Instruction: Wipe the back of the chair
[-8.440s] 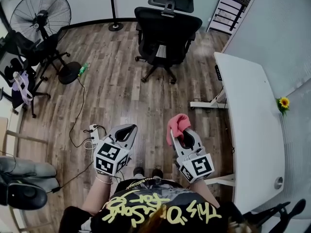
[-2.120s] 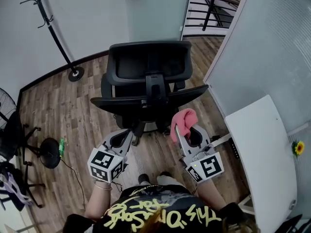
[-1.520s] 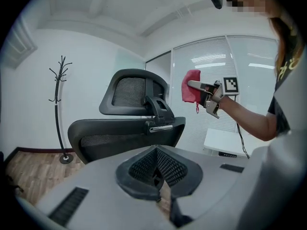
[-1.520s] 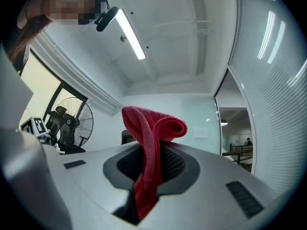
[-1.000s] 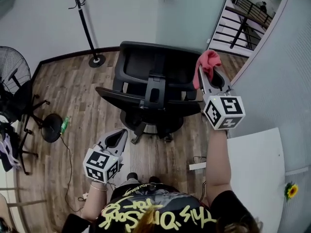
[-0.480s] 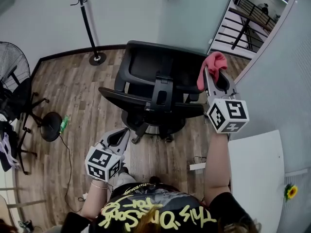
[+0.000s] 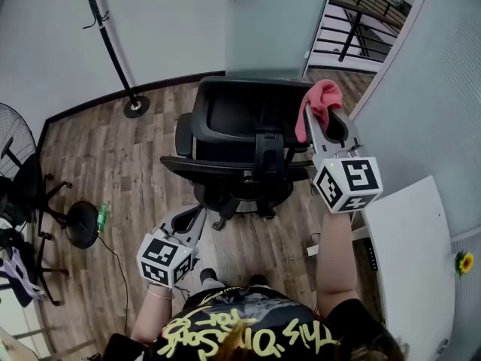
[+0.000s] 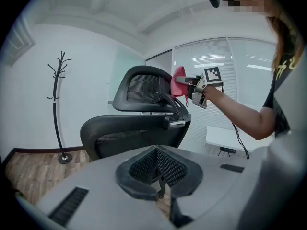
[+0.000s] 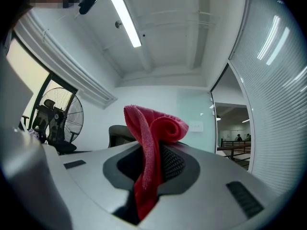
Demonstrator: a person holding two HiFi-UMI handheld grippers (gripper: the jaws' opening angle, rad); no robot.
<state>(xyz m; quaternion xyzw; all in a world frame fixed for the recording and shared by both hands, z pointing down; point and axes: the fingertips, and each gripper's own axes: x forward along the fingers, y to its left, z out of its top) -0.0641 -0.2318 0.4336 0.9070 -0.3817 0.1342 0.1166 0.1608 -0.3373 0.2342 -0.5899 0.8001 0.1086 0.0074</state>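
1. The chair (image 7: 225, 173) is a black office chair with a mesh back. It stands upright with its rear side toward the person, and its headrest (image 7: 244, 111) sits on a central spine above the backrest.
2. The cloth (image 7: 322, 98) is pinkish-red, folded over and bunched. It is clamped between the jaws of the right gripper (image 7: 322, 122), raised at the headrest's right edge.

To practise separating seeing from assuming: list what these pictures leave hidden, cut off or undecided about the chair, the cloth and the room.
1. Head view: whether the pink terry cloth touches the black mesh office chair; they merely overlap from above.
2. Head view: the chair's base, mostly hidden beneath its seat.
3. Right gripper view: most of the chair, behind the cloth.
4. Head view: black floor fan, cut by the left edge.
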